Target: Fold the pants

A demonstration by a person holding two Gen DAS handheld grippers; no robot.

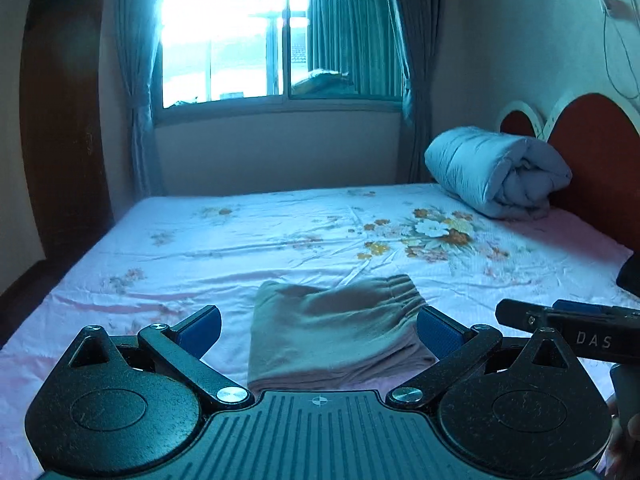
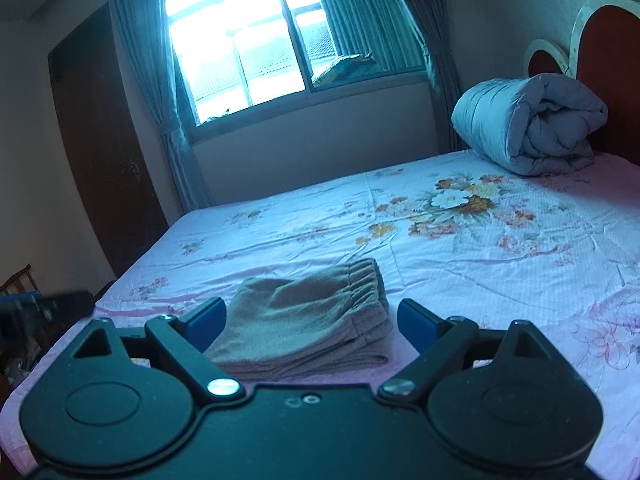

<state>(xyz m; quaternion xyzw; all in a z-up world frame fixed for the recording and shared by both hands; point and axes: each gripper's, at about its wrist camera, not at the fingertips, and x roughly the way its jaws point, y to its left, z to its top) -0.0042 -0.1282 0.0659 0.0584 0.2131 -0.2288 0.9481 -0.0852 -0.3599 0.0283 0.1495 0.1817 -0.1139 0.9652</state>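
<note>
One folded pants [image 1: 332, 332] lies near the bed [image 1: 200, 248] edge; both claws, left [image 1: 319, 326] and right [image 2: 310, 320], gape empty, with bare sheet beyond.

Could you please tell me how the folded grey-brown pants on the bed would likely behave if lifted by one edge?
The folded grey-brown fleece pants would probably droop and unfold, since their stacked layers lie loose. They look soft and light, and should grip rather than slip.

Blk grippers, blue fingers [image 1: 438, 330], silver screws, "DAS" mark.
</note>
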